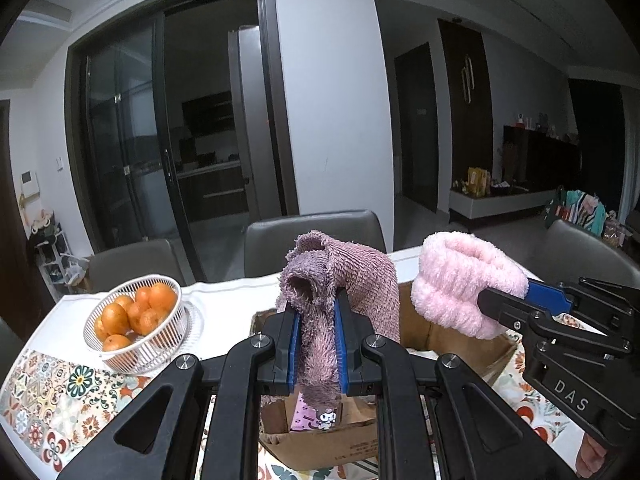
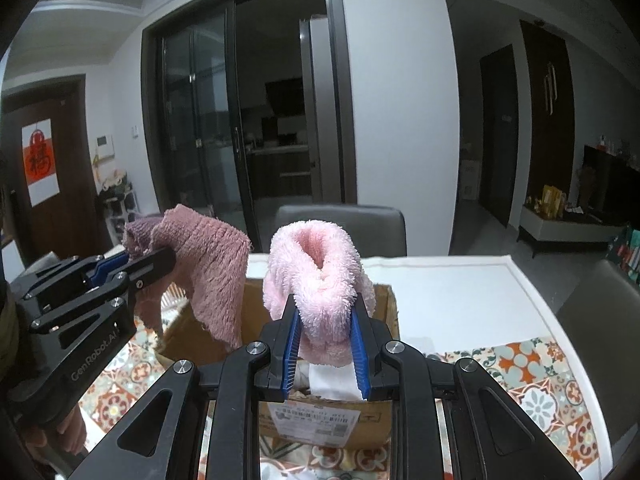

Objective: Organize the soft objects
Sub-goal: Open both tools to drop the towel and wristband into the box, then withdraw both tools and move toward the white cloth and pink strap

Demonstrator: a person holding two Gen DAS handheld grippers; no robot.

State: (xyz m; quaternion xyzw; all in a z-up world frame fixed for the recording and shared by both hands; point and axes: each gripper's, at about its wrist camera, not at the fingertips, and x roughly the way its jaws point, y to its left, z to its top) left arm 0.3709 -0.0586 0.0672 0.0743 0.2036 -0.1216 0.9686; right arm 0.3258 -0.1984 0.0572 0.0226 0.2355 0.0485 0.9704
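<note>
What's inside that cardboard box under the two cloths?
Inside the cardboard box: a pink cartoon-printed item and something white. The held mauve towel and pink fluffy cloth cover the rest.

Mauve towel (image 1: 344,280), pale pink fluffy towel (image 2: 316,276), brown cardboard box (image 2: 384,304), orange fruit (image 1: 136,312), white wire basket (image 1: 176,332), floral-tiled multicolour tablecloth (image 1: 52,404)

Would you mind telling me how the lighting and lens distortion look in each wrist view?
Left wrist view: dim room, door frames bowed by fisheye, mauve towel sharp in the left gripper. Right wrist view: same dimness, black vignette corners, pink fluffy cloth sharp in the right gripper.
</note>
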